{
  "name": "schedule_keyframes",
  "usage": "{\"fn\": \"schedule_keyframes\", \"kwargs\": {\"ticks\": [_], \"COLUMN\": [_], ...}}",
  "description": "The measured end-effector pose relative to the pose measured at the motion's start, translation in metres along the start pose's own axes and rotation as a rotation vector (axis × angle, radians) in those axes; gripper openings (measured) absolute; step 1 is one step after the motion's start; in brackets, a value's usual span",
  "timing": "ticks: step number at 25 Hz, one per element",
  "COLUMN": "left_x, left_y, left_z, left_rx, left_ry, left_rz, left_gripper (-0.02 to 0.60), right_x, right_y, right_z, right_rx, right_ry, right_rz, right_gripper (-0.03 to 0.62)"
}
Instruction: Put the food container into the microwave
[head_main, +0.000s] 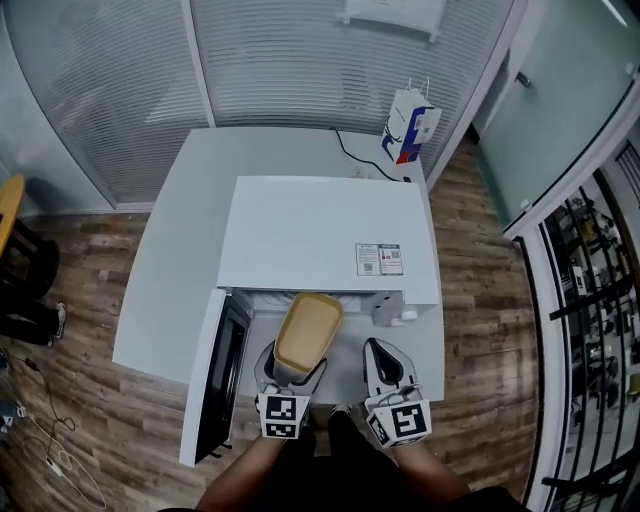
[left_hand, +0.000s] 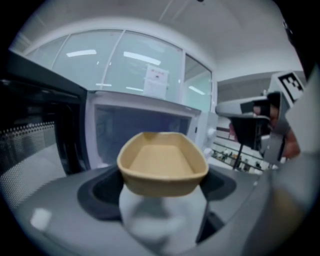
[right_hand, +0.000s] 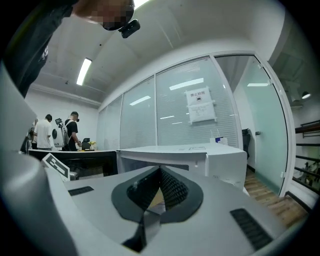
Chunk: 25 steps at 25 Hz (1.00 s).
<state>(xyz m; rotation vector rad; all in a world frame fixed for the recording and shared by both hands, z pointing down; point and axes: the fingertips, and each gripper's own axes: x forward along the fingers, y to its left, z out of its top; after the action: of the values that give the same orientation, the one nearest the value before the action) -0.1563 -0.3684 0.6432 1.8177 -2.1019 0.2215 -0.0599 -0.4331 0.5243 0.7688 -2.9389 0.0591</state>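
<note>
A tan oval food container (head_main: 308, 333) is tilted up in front of the white microwave (head_main: 320, 235), whose door (head_main: 215, 375) hangs open to the left. My left gripper (head_main: 293, 370) is shut on the container's near end. In the left gripper view the container (left_hand: 162, 162) is empty and faces the open cavity (left_hand: 135, 132), just outside it. My right gripper (head_main: 380, 352) hangs beside it to the right, below the control panel, with its jaws (right_hand: 159, 175) shut on nothing.
The microwave stands on a white table (head_main: 180, 260). A white, blue and red paper bag (head_main: 410, 125) and a black cable (head_main: 355, 155) lie at the table's back right. A black rack (head_main: 590, 300) stands far right. People (right_hand: 47, 132) stand in the distance.
</note>
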Motion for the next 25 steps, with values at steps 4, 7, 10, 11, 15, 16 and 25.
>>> {"fn": "schedule_keyframes", "kwargs": {"ticks": [4, 7, 10, 11, 15, 16, 25], "left_x": [0.016, 0.029, 0.045, 0.051, 0.072, 0.077, 0.117], "left_y": [0.006, 0.017, 0.029, 0.032, 0.038, 0.04, 0.06], "left_z": [-0.007, -0.01, -0.011, -0.011, -0.004, -0.002, 0.004], "left_rx": [-0.011, -0.027, -0.023, -0.018, 0.004, 0.004, -0.022], "left_ry": [0.015, 0.022, 0.036, 0.038, 0.03, 0.029, 0.038], "left_rz": [0.035, 0.086, 0.13, 0.139, 0.162, 0.168, 0.245], "left_gripper": [0.472, 0.472, 0.472, 0.472, 0.474, 0.474, 0.476], "right_x": [0.012, 0.021, 0.029, 0.031, 0.041, 0.044, 0.061], "right_y": [0.005, 0.002, -0.001, -0.002, -0.008, -0.009, -0.026], "right_z": [-0.005, -0.014, -0.024, -0.028, -0.041, -0.043, -0.06], "right_rx": [0.006, 0.012, 0.016, 0.017, 0.022, 0.023, 0.02], "right_ry": [0.01, 0.031, 0.047, 0.053, 0.078, 0.081, 0.108], "right_rz": [0.055, 0.071, 0.085, 0.089, 0.102, 0.107, 0.119], "right_gripper": [-0.002, -0.002, -0.002, -0.002, -0.002, -0.002, -0.002]}}
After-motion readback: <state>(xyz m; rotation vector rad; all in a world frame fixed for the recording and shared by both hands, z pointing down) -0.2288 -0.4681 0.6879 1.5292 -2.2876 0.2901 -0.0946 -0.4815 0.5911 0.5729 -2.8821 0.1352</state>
